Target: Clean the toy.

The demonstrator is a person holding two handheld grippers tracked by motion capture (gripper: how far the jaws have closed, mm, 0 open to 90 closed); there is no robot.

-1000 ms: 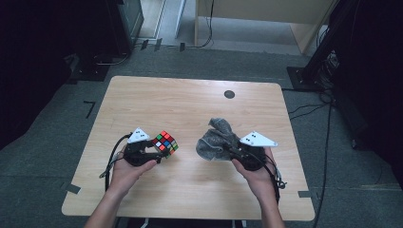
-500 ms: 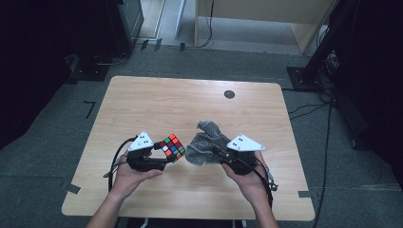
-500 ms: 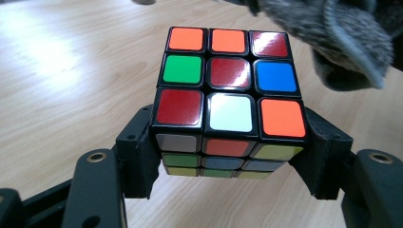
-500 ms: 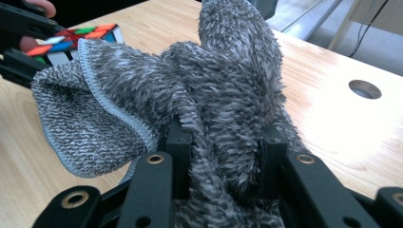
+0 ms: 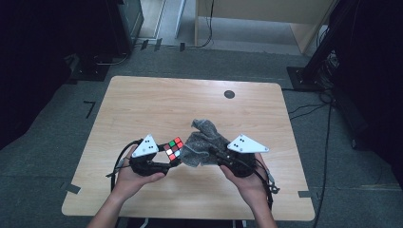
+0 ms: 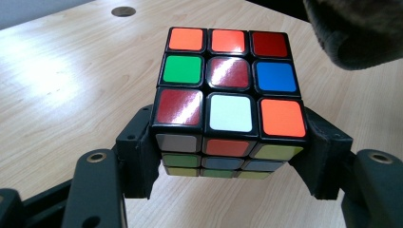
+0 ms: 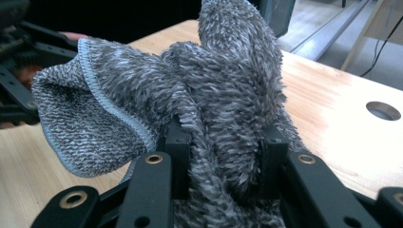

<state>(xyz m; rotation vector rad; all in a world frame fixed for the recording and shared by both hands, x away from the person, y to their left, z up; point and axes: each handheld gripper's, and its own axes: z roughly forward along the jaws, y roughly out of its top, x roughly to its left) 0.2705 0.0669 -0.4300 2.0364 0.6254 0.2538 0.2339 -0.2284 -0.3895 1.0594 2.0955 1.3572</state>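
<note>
A scrambled colour cube [image 5: 174, 148] [image 6: 228, 99] is held above the wooden table [image 5: 152, 104], my left gripper [image 5: 169, 159] [image 6: 228, 159] shut on its two sides. A grey fuzzy cloth with a blue hem [image 5: 202, 142] [image 7: 157, 95] is bunched and pinched in my right gripper [image 5: 213, 156] [image 7: 222, 161], which is shut on it. In the high view the cloth's left edge touches or nearly touches the cube. In the left gripper view a corner of the cloth [image 6: 361, 33] hangs just past the cube at upper right. The left gripper's black frame [image 7: 19, 71] appears behind the cloth.
A round dark hole [image 5: 229, 94] [image 6: 123, 11] [image 7: 383, 110] sits in the tabletop near its far edge. Bare wood lies beyond the cube and cloth. Dark equipment stands [image 5: 328, 52] and cables ring the table on the grey floor.
Both grippers have moved inward toward each other. The cube and the cloth, apart a second ago, are now side by side at the table's front middle.
</note>
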